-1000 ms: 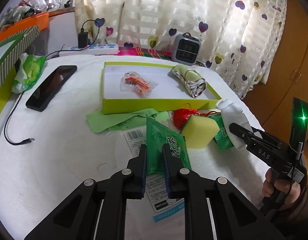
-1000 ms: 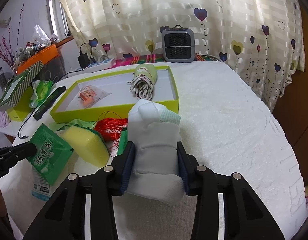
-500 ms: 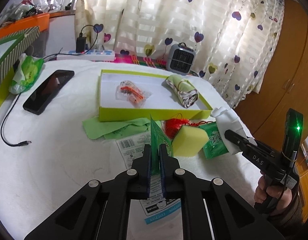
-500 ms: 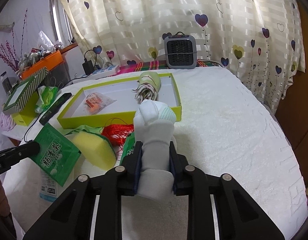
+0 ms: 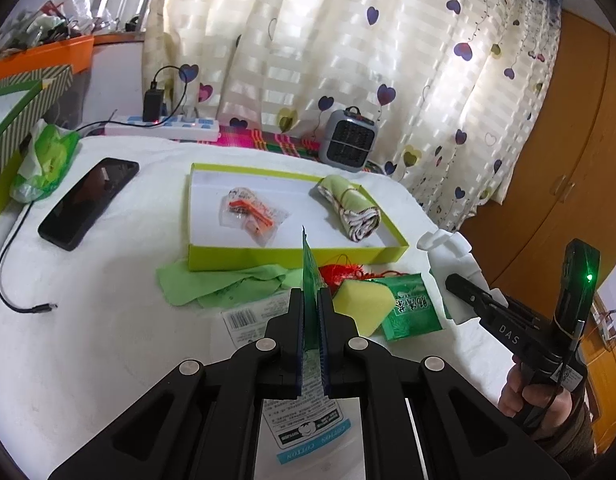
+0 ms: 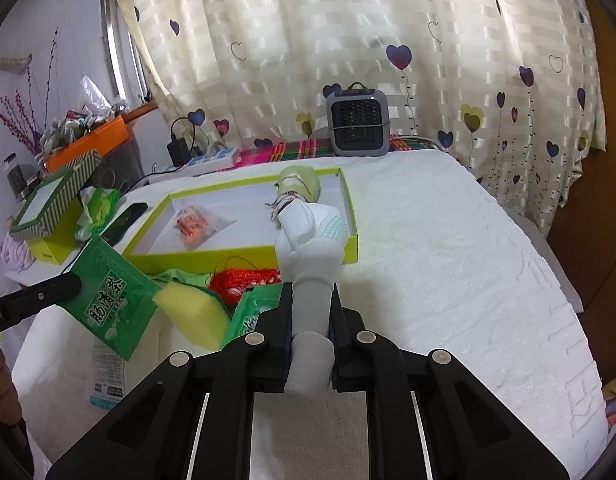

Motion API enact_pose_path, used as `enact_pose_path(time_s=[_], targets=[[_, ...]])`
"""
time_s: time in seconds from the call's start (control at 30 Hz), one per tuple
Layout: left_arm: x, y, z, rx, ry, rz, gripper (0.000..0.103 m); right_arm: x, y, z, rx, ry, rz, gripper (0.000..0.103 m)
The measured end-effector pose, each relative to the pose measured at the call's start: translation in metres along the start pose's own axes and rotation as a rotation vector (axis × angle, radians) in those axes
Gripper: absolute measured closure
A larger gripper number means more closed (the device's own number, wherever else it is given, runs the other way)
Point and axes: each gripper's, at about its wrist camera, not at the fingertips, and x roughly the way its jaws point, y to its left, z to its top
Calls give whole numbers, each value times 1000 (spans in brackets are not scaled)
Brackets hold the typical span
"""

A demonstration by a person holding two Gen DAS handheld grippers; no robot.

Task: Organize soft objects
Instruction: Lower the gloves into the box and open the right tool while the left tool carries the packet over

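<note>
White sock (image 6: 309,280) pinched in right tool (image 6: 311,312); green sachet (image 5: 311,276) pinched in left tool (image 5: 311,300).

Clearly a lived-in home, likely a bedroom. Heart-print curtains (image 6: 347,48) across the whole back at 12 o'clock. Wooden wardrobe doors (image 5: 559,152) at 2 o'clock. Small grey fan heater (image 6: 356,125) and white power strip (image 5: 164,130) with a plugged charger at 11 o'clock. Black phone (image 5: 90,202) and cluttered orange bin (image 6: 88,142) at 10 o'clock, all around a white towelled surface (image 6: 447,260).
</note>
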Motion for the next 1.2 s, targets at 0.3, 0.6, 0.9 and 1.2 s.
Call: enact_pose_path(time_s=[0.3,0.6,0.9,1.2], targets=[[-4,-1,5,-7,-9,-17,97,-5,-3,7,17,-16,7,90],[-4,3,23,-20,-29,-33,97,-11,-3,22,7,-34,10,90],[-3,15,42,-43,-44,-27,97,-9,-1,36,0,-40,28,90],[5,25,63,-37,-54,1,97,0,5,54,-11,-26,74,89]])
